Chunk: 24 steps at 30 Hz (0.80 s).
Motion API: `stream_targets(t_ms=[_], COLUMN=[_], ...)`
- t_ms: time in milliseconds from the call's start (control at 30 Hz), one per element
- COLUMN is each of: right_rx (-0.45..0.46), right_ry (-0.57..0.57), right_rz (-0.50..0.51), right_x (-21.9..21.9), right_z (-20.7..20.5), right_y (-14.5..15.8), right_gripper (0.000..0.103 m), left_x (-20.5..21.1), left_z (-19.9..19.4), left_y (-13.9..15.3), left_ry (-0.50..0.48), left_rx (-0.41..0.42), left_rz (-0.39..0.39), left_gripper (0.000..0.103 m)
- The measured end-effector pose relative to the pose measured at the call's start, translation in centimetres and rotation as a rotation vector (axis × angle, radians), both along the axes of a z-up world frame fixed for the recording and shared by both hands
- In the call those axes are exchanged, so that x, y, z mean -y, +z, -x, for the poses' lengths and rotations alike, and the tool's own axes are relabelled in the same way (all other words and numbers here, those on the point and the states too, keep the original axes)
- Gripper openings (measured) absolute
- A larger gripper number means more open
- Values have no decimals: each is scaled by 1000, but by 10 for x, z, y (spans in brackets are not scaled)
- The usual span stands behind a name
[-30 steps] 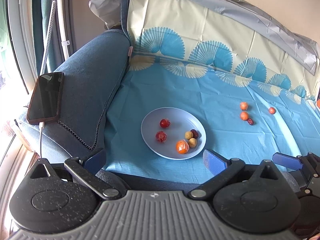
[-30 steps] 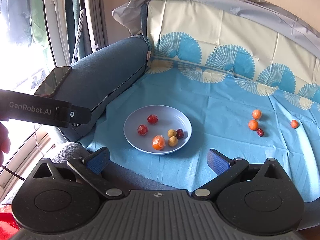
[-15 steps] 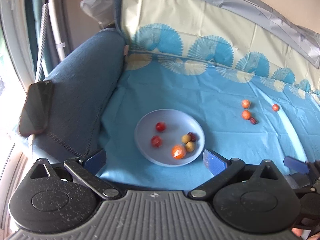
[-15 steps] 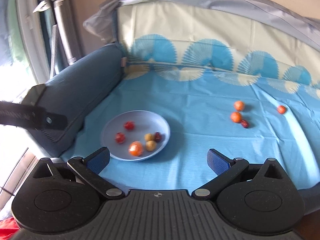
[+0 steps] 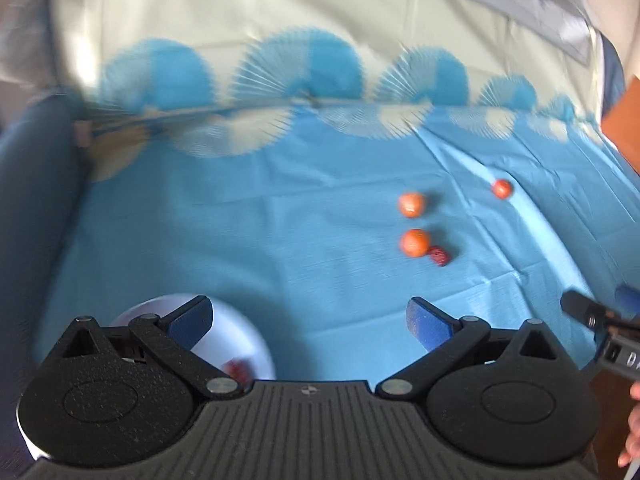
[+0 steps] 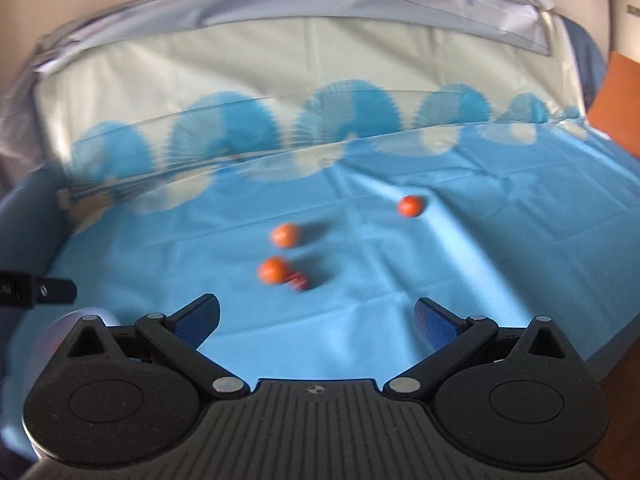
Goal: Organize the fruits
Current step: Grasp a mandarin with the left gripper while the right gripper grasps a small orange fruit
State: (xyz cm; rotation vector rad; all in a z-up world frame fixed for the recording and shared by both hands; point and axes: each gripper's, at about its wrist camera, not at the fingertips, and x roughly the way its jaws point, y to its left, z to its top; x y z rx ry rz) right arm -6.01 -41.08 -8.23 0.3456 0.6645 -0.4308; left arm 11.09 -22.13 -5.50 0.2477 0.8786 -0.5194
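Loose fruits lie on the blue cloth: a near orange one [image 5: 415, 242] [image 6: 273, 270] with a small dark red one [image 5: 439, 255] [image 6: 298, 280] touching its right side, a farther orange one [image 5: 411, 204] [image 6: 285, 235], and a small red-orange one [image 5: 502, 189] [image 6: 409, 205] to the right. The pale blue plate [image 5: 240, 332] [image 6: 90, 314] sits low left, mostly hidden behind each gripper body, with one red fruit [image 5: 239, 369] showing. My left gripper [image 5: 309, 318] is open and empty. My right gripper [image 6: 317, 318] is open and empty, short of the fruits.
The sofa backrest [image 6: 280, 80] with a fan-patterned cover rises behind the cloth. The dark blue armrest [image 5: 32, 184] bounds the left side. An orange-brown object [image 6: 618, 100] stands at the right edge. The right gripper's tip [image 5: 588, 312] shows at the left view's right edge.
Both grippers have swung right and forward; the plate slid to the lower left of both views and the loose fruits now sit ahead. The phone and window left view.
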Motion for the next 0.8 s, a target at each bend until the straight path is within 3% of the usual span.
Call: stream_targets(t_ms=[167, 300, 467, 667, 700, 733, 767, 800], right_rx=[15, 33, -48, -136, -127, -113, -87, -69], right_ry=[-69, -115, -146, -123, -119, -102, -67, -48], right_rz=[65, 19, -6, 36, 51, 76, 95, 109], right_x=[76, 141, 189, 204, 203, 200, 196, 193], right_z=[-58, -116, -179, -213, -213, -211, -209, -206], right_y=[-41, -87, -145, -182, -184, -184, -182, -179], right_gripper=[102, 102, 102, 102, 102, 86, 72, 40], left_x=[82, 132, 161, 170, 170, 169, 166, 164], left_z=[-53, -88, -112, -126, -127, -128, -127, -126], left_y=[-52, -94, -127, -148, -147, -145, -141, -137], left_ry=[-39, -29, -15, -6, 2, 3, -9, -26], left_rx=[-99, -192, -221, -268, -268, -267, -267, -274], left_rz=[19, 7, -33, -56, -57, -48, -19, 5], left_gripper=[103, 103, 103, 103, 98, 93, 67, 37])
